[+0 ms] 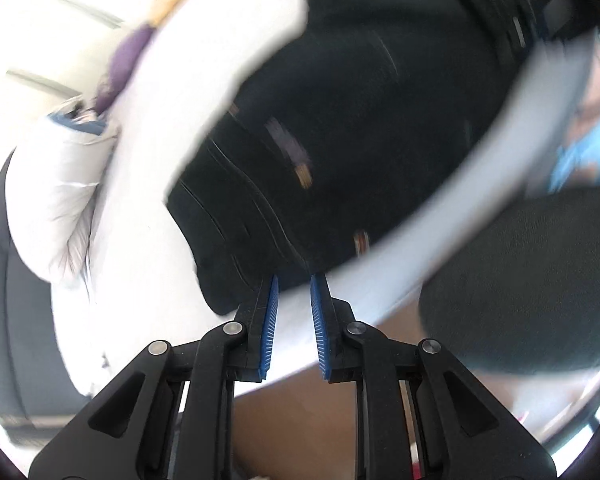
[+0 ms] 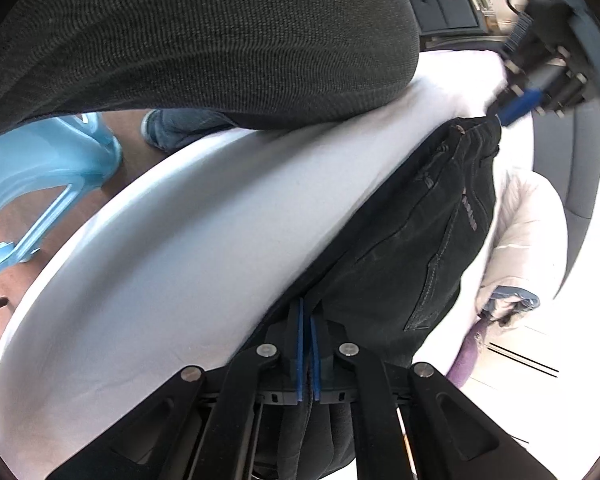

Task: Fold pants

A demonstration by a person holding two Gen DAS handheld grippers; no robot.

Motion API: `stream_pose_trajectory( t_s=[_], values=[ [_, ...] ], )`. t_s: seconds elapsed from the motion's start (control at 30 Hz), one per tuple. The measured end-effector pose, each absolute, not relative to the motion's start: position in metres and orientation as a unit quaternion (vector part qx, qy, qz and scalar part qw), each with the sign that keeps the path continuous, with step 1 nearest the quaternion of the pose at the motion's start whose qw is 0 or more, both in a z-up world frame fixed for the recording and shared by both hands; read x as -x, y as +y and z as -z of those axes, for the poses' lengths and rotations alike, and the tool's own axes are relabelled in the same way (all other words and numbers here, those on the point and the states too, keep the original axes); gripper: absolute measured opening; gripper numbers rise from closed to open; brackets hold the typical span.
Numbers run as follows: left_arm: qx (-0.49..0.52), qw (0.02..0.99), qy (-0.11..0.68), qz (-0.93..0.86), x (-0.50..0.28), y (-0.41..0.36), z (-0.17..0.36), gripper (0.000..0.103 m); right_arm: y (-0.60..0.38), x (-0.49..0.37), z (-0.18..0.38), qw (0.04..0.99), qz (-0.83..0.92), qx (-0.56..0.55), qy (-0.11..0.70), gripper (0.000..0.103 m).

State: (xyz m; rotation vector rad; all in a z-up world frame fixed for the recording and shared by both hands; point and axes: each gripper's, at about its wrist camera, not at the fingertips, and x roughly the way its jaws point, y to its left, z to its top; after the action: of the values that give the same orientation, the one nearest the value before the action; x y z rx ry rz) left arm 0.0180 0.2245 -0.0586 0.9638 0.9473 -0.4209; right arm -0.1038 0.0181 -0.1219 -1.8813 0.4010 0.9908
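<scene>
Left wrist view: left gripper (image 1: pixel 294 280) with jaws apart, nothing between, just near the black pants (image 1: pixel 340 140) on the white surface (image 1: pixel 160 220).

Right wrist view: right gripper (image 2: pixel 306 308) clamped together on the pants' (image 2: pixel 420 240) near edge.

Pants (image 1: pixel 340 128) are laid on the table (image 1: pixel 148 240), mid-frame in left wrist view. A puffy jacket (image 1: pixel 60 192) is seen at left. In right wrist view, a chair (image 2: pixel 40 184) is seen at left, below table edge.
</scene>
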Motion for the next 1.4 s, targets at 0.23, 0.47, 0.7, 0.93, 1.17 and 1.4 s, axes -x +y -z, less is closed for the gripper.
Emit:
stream_pose_trajectory(
  t_s=[0.23, 0.47, 0.7, 0.93, 1.17, 1.4],
  values=[
    [-0.301, 0.826, 0.416, 0.232, -0.067, 0.129, 0.036, 0.017, 0.011, 0.119, 0.127, 0.554, -0.319, 0.759, 0.119, 0.026],
    [-0.261, 0.798, 0.487, 0.242, -0.108, 0.065, 0.115, 0.016, -0.035, 0.131, 0.059, 0.722, -0.277, 0.606, 0.188, 0.095],
    [-0.184, 0.804, 0.511, 0.243, -0.12, 0.077, 0.117, 0.016, -0.189, 0.029, -0.013, 0.876, -0.14, 0.136, 0.44, 0.083],
    [-0.175, 0.799, 0.526, 0.233, -0.138, 0.052, 0.127, 0.016, -0.365, -0.068, -0.007, 0.831, -0.016, -0.312, 0.46, 0.071],
    [-0.165, 0.802, 0.525, 0.231, -0.138, 0.048, 0.129, 0.016, -0.416, -0.107, 0.051, 0.753, 0.008, -0.469, 0.463, 0.066],
    [-0.161, 0.804, 0.524, 0.23, -0.138, 0.047, 0.131, 0.016, -0.417, -0.123, 0.077, 0.726, -0.005, -0.529, 0.439, 0.06]
  ],
)
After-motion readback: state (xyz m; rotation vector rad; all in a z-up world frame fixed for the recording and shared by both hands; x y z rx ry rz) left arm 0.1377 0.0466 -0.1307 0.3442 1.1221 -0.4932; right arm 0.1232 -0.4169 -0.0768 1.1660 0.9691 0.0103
